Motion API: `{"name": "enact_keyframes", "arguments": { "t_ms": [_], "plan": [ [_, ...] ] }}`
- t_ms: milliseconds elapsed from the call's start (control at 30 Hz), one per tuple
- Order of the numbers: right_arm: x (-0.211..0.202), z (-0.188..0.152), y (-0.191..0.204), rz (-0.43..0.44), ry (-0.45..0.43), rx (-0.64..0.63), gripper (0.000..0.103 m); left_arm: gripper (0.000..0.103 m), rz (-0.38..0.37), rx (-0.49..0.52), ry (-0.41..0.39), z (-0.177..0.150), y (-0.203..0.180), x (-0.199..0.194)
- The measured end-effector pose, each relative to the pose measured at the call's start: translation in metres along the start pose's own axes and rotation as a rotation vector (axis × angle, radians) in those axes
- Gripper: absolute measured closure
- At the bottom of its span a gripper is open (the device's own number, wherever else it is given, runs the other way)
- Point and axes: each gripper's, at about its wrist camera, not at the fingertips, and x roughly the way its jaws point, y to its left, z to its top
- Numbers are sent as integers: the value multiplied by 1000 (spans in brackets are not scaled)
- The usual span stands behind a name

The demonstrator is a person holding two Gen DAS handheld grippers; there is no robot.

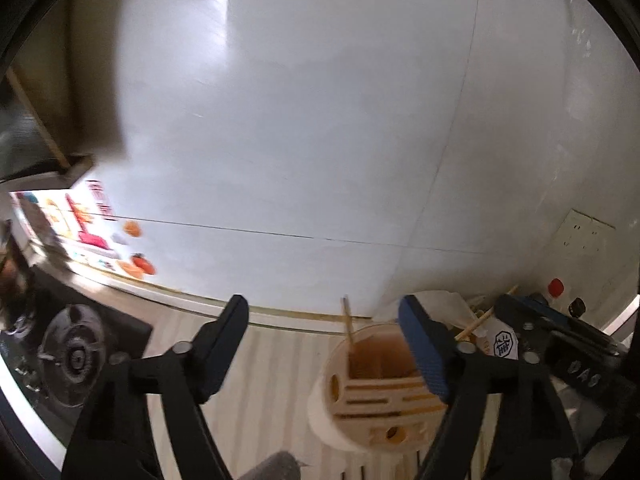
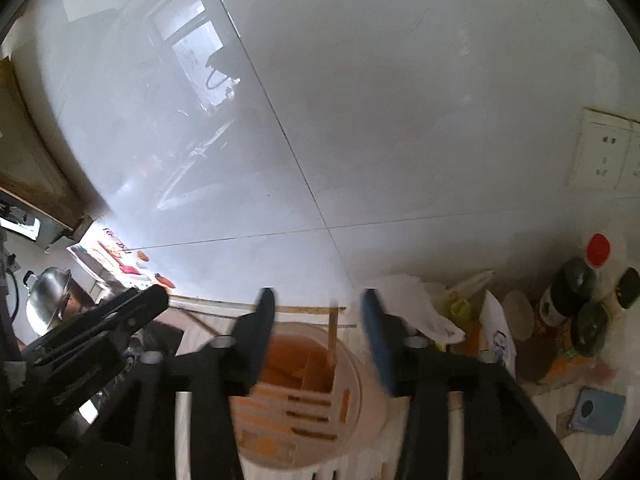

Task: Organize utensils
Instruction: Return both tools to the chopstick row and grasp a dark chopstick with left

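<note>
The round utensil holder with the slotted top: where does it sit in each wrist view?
Left wrist: utensil holder lower centre-right, partly behind the right finger.
Right wrist: utensil holder bottom centre, between the fingers.
Shared landmark: the red-capped bottle at right.

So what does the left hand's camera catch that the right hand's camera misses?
Only the left view shows the black gas stove burner. Only the right view shows the shiny steel pot, the dark-capped bottles and the blue square pad. Both show the round beige utensil holder with one wooden chopstick standing in it, the white tiled wall, and each gripper open and empty.
</note>
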Motion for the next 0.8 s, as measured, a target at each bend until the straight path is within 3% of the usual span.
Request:
{"name": "enact_keyframes", "arguments": {
  "t_ms": [67,133,333,533,633,667,733,800],
  "plan": [
    [-13,-6,0,-10,-4,1,45,18,26,-14,-5,-9,7,-13],
    [-31,-15,-2,-23,-22,6,34,0,47,-15,-11,-19,9,-23],
    [-81,-53,-23,-6,-82,47,4,0,101,-11,18,-68,12,-34],
    [-74,-103,-42,-105,18,44,4,0,145,26,151,-126,3,-12],
    [-51,-134,-55,-139,132,57,5,0,166,49,239,-156,-2,8],
    [-42,-144,-59,-145,173,60,8,0,165,52,273,-166,-4,17],
    [-21,-163,-65,-162,258,63,28,0,162,57,330,-183,-7,31],
    [0,-185,-73,-171,345,68,40,2,157,61,400,-204,-12,48]
  ]
}}
